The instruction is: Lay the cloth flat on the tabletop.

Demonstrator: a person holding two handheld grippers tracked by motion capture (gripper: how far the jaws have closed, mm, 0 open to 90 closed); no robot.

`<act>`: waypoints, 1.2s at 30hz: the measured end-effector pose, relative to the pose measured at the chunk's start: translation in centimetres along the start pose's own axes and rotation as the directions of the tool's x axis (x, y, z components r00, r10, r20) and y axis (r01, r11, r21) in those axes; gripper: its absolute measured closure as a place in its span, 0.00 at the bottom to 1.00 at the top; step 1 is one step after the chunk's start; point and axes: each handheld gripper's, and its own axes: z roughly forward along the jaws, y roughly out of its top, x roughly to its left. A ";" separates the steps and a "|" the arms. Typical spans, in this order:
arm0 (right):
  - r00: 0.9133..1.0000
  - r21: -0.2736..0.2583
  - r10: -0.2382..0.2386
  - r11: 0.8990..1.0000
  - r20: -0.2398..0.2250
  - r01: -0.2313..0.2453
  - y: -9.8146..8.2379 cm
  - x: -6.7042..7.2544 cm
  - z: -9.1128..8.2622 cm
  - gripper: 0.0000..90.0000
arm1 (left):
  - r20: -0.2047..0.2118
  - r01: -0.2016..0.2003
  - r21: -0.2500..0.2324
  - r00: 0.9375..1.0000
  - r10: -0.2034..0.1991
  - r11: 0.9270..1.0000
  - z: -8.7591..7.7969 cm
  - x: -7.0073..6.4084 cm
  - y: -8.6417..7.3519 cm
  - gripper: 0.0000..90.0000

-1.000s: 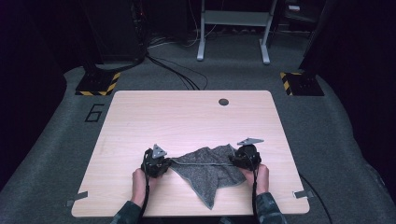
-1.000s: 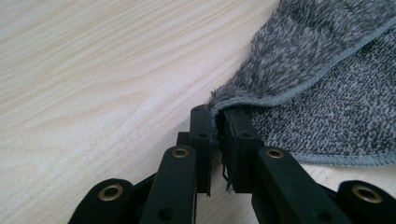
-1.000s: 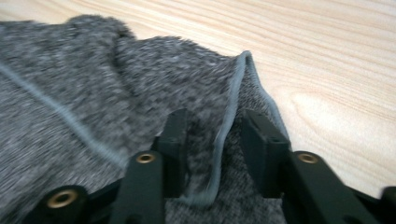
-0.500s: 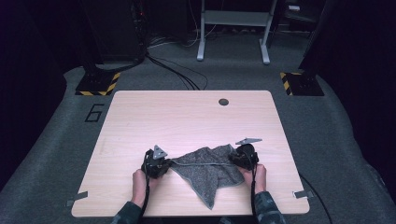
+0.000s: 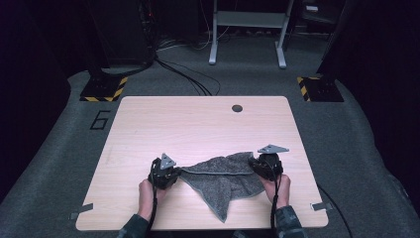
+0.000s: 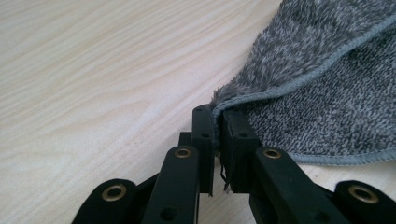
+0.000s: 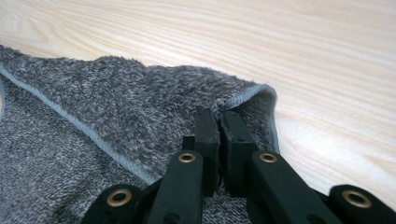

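Low—both tongs (image 5: pixel 181 172) (image 5: pixel 253 165) on towel (image 5: pixel 225 181)

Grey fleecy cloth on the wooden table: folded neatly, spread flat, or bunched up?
Bunched up. The grey fleecy cloth lies in loose overlapping layers, one pointed corner trailing toward the table's near edge, not flat or squared.

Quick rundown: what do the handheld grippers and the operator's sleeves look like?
Both the left gripper and right gripper are black, each topped by a grey three-cornered plate, with a black cable trailing back. Jaws are flat black bars with brass-coloured rivets. The sleeves are dark, patterned cloth.
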 end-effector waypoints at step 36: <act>0.998 0.001 -0.050 0.999 0.044 0.050 9.1 -3.5 0.9 0.99 | -0.084 -0.045 -0.019 0.996 0.043 0.999 0.0 6.4 9.9 0.96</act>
